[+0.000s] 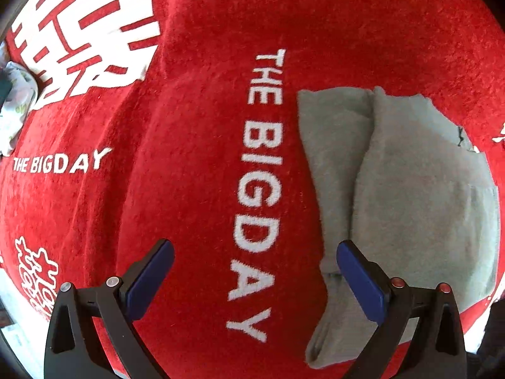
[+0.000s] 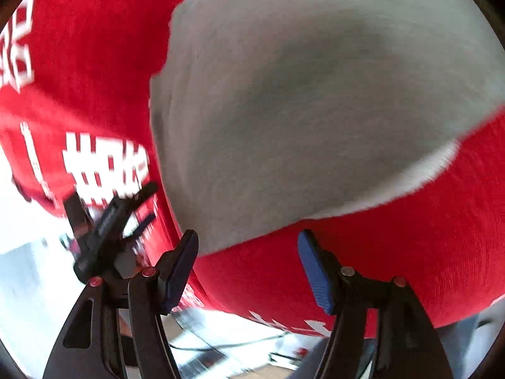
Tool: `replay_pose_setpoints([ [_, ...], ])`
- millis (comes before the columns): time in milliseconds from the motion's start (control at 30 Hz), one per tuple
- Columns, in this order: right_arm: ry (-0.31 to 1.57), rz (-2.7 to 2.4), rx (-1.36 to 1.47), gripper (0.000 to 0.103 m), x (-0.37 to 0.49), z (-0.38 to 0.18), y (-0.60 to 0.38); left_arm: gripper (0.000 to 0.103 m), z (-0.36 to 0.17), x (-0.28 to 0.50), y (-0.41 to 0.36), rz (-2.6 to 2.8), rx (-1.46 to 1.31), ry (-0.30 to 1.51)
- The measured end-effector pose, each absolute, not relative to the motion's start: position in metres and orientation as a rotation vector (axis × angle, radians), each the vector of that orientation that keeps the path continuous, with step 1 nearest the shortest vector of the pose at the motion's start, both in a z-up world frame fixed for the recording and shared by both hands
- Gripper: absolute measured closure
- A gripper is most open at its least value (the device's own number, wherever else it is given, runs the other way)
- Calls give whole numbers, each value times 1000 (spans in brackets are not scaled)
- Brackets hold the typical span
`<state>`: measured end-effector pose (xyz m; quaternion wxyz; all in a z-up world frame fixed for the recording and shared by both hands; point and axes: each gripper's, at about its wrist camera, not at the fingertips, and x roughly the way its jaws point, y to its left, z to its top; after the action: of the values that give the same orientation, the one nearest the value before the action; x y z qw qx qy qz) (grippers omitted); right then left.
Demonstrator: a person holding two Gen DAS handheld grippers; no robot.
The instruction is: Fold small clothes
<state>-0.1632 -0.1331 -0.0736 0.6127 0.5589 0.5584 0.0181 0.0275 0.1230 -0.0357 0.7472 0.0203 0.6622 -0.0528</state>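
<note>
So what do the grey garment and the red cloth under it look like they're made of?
The grey garment looks like soft knit cotton or fleece: matte, slightly fuzzy, with rounded folds and a ragged edge. The red cloth looks like a napped, towel-like fabric, perhaps terry or velour: a short pile shows on its surface, and the white lettering looks woven or printed in. Fibre content can't be told from here.

A red cloth (image 1: 195, 145) with white "THE BIG DAY" lettering (image 1: 257, 189) covers the table; crumpled pale fabric (image 1: 14, 101) lies at its edge.

Red printed cloth (image 1: 202, 145), pale floor (image 2: 22, 284)
</note>
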Motion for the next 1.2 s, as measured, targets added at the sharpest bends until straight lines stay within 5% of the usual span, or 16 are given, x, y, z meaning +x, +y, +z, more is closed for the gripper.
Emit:
replay_pose_setpoints([
  [333, 1067, 59, 1566, 34, -131, -100, -125, 0, -57, 46, 117, -306, -216, 1548],
  [367, 1060, 73, 1616, 41, -127, -103, -125, 0, -59, 47, 114, -323, -227, 1560],
  [433, 1061, 100, 1664, 91, -123, -105, -125, 0, -61, 47, 104, -363, -241, 1579],
  [467, 1058, 114, 1659, 93, -122, -102, -126, 0, -61, 46, 99, -381, -241, 1584],
  [767, 1111, 309, 1417, 93, -105, -54, -127, 4, -59, 56, 54, -562, -318, 1595],
  [800, 1155, 306, 1373, 93, -104, -54, -124, 15, -57, 58, 47, -568, -315, 1582],
  [900, 1311, 315, 1239, 89, -110, -54, -115, 69, -57, 62, 29, -549, -212, 1574],
  [1067, 1371, 341, 1033, 89, -120, -18, -133, 69, -66, 59, 34, -504, -185, 1590],
  [1133, 1335, 276, 981, 89, -110, -6, -155, 54, -68, 58, 34, -478, -180, 1592],
  [1200, 1306, 187, 934, 88, -95, -5, -177, 54, -68, 58, 35, -466, -175, 1593],
])
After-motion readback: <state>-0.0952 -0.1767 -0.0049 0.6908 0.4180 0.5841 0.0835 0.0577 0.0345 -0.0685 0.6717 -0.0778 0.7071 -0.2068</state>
